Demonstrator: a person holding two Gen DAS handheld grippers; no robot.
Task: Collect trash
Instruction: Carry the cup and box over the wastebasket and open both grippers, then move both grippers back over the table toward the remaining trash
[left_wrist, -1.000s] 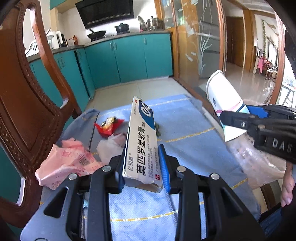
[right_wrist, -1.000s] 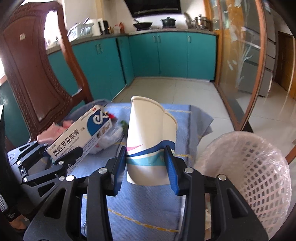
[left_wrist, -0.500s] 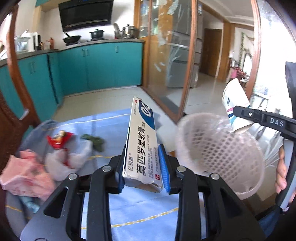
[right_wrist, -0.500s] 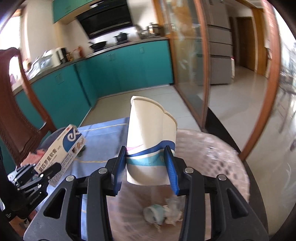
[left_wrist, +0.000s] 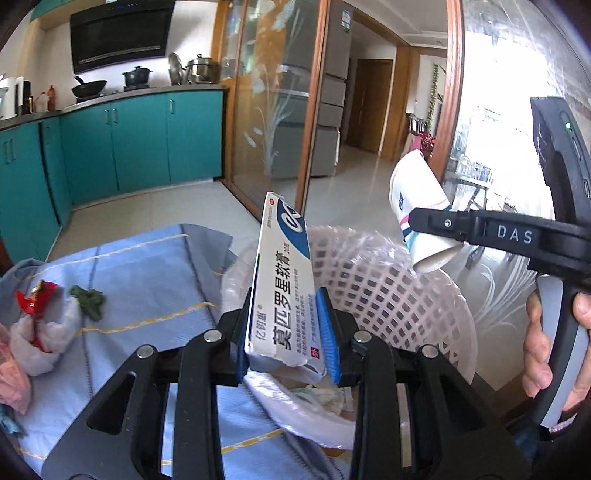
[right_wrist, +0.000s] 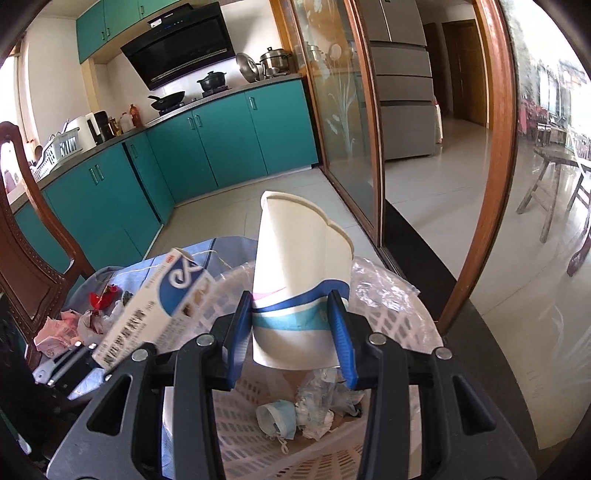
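My left gripper (left_wrist: 287, 334) is shut on a white and blue medicine box (left_wrist: 284, 284), held upright over the near rim of a white lattice waste basket (left_wrist: 373, 291). My right gripper (right_wrist: 291, 328) is shut on a crushed white paper cup (right_wrist: 299, 284) with blue bands, held above the basket's opening (right_wrist: 303, 435). The cup also shows in the left wrist view (left_wrist: 417, 206), and the box in the right wrist view (right_wrist: 155, 310). Crumpled tissue and a face mask (right_wrist: 277, 419) lie in the basket.
A blue tablecloth (left_wrist: 147, 266) holds a red wrapper in white plastic (left_wrist: 37, 317), a green scrap (left_wrist: 88, 301) and pink paper (right_wrist: 55, 336). A wooden chair (right_wrist: 26, 254) stands at the left. Teal cabinets and a glass sliding door lie beyond.
Both grippers have swung right from the table with the box and cup still held. The basket now lies under them, with the cup over its opening.
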